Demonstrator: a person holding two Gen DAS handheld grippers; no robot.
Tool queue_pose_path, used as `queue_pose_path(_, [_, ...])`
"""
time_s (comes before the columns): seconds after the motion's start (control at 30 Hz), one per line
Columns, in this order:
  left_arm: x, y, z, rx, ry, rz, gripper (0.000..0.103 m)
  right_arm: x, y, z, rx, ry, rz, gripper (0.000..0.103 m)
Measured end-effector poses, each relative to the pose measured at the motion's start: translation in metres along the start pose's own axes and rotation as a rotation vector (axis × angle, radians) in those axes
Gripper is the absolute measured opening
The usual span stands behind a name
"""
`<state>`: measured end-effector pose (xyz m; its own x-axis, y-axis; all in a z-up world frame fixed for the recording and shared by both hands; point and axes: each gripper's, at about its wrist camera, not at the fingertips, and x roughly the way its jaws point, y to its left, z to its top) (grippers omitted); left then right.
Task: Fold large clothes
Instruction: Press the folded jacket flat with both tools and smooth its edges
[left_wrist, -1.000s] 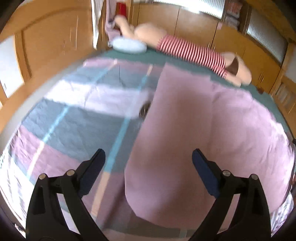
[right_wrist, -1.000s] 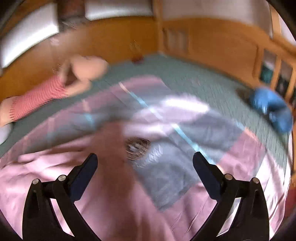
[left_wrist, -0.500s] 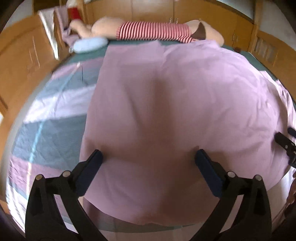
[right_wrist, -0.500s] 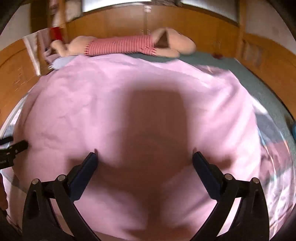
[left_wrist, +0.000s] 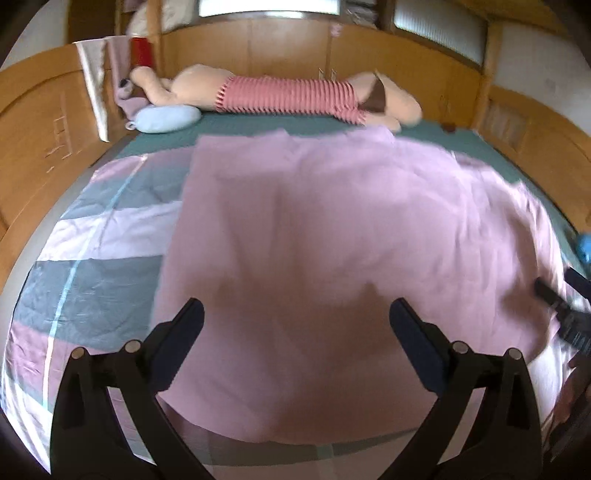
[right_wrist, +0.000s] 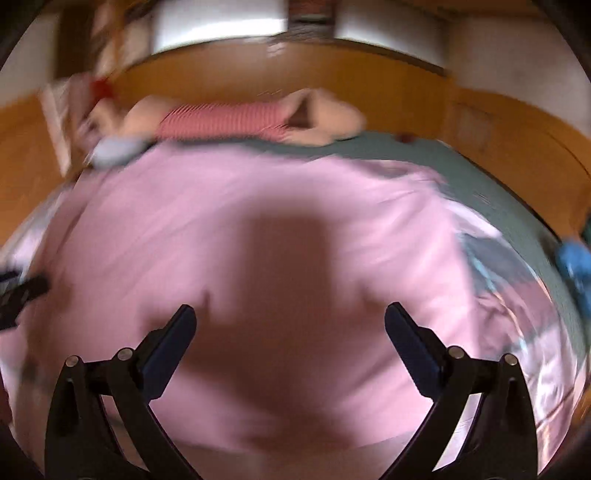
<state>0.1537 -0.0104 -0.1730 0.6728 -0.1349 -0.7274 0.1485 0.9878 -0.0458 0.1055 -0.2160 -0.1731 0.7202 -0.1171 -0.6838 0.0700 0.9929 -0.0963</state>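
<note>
Left gripper (left_wrist: 295, 321) fingers spread wide, nothing between them — hovering over the near part of the pink cloth (left_wrist: 332, 229). Right gripper (right_wrist: 290, 325) the same: fingers wide apart, empty, above the cloth (right_wrist: 258, 229); this view is motion-blurred. Each gripper shows at the edge of the other's view, the right one (left_wrist: 565, 310) at the far right of the left view, the left one (right_wrist: 18, 295) at the far left of the right view, both low over the cloth's side edges; their finger state cannot be told from there. The cloth lies spread flat on the bed, pink side up, covering most of the middle; a dark shadow falls on its near centre. To its left a patterned part (left_wrist: 92, 251) shows — grey and pale pink blocks with a light blue stripe — and a similar strip (right_wrist: 517, 295) peeks out on the right. Whether that is the same piece folded over or a layer beneath, cannot tell. Under it all, a green bedcover (left_wrist: 280, 125). A blue object (right_wrist: 576, 266) sits at the right edge of the bed, blurred. Farther back, a light blue pillow (left_wrist: 166, 118) lies at the cloth's far left corner, and a long plush toy (left_wrist: 280, 98) in a red-striped shirt lies along the wooden headboard (left_wrist: 258, 48).
</note>
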Motion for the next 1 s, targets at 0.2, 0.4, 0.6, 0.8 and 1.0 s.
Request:
queue_pose_path(0.2, [0.022, -0.004, -0.007, 0.012, 0.076, 0.016, 0.101, 0.009, 0.005, -0.006, -0.049, 0.084, 0.016, 0.102])
queue_pose_path(0.4, [0.027, 0.000, -0.008, 0.006, 0.097, 0.033, 0.101, 0.027, -0.059, 0.000, 0.139, 0.155, -0.068, 0.102])
queue_pose_path(0.6, [0.027, 0.006, -0.008, 0.001, 0.111, 0.044, 0.101, 0.031, -0.086, -0.004, 0.215, 0.190, -0.190, 0.102])
queue_pose_path(0.8, [0.031, 0.017, -0.008, -0.050, 0.143, 0.040, 0.101, 0.040, -0.095, -0.013, 0.249, 0.215, -0.244, 0.102])
queue_pose_path(1.0, [0.022, 0.017, -0.006, -0.060, 0.098, 0.064, 0.101, 0.014, -0.062, 0.000, 0.148, 0.028, -0.319, 0.102])
